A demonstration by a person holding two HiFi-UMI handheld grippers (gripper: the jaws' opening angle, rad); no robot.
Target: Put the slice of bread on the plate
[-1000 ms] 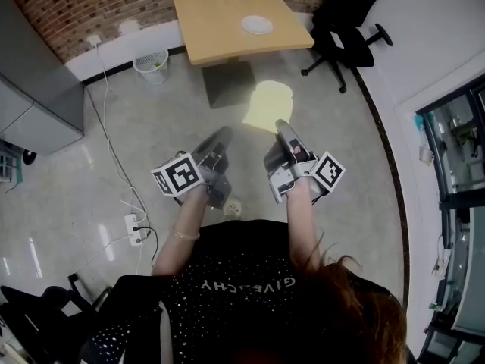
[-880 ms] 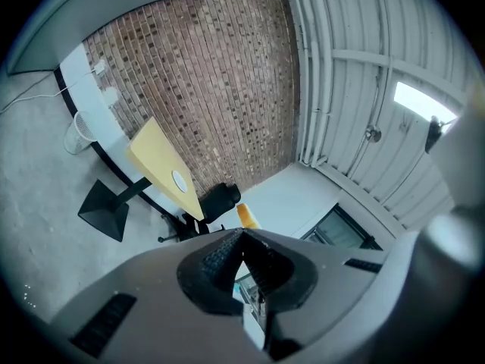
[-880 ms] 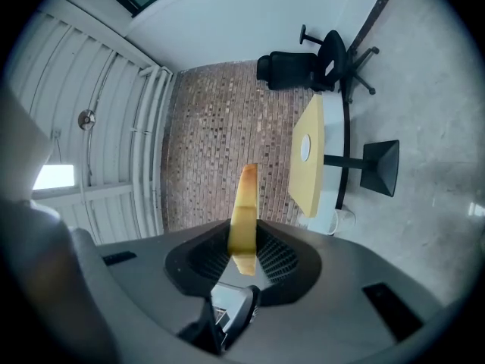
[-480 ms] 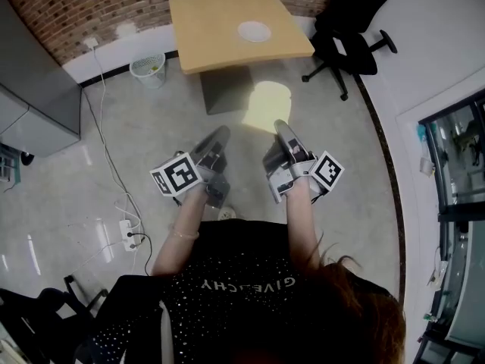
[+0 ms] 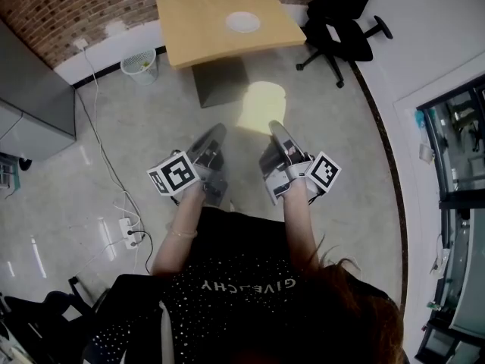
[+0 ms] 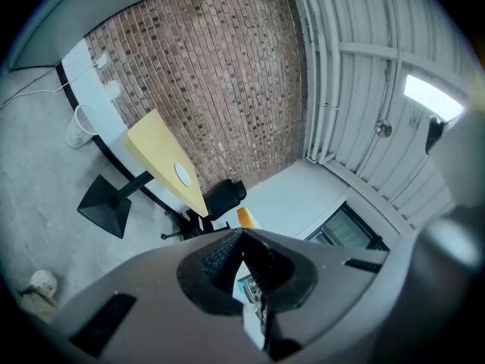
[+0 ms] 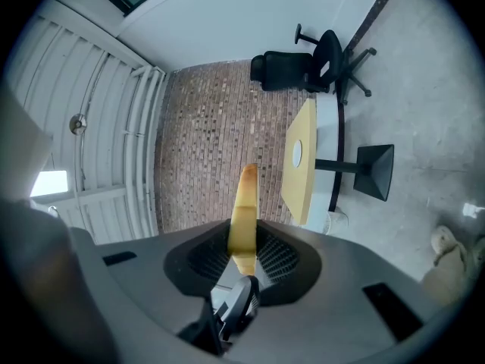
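Head view: bread (image 5: 261, 106) nipped in our right gripper (image 5: 278, 130), left gripper (image 5: 217, 133) closed empty, so we carry it level to the plate (image 5: 242, 22).

You're standing on a shiny grey floor (image 5: 136, 142) facing a brick wall (image 5: 68, 6), with a wooden table (image 5: 197, 17) ahead, black chair (image 5: 341, 14) to its right, white bin (image 5: 139, 64) to its left, grey cabinet (image 5: 30, 105) further left.

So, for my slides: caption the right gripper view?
Right hand-held gripper holds a bread slice edge-on, facing a wooden table bearing a white plate.
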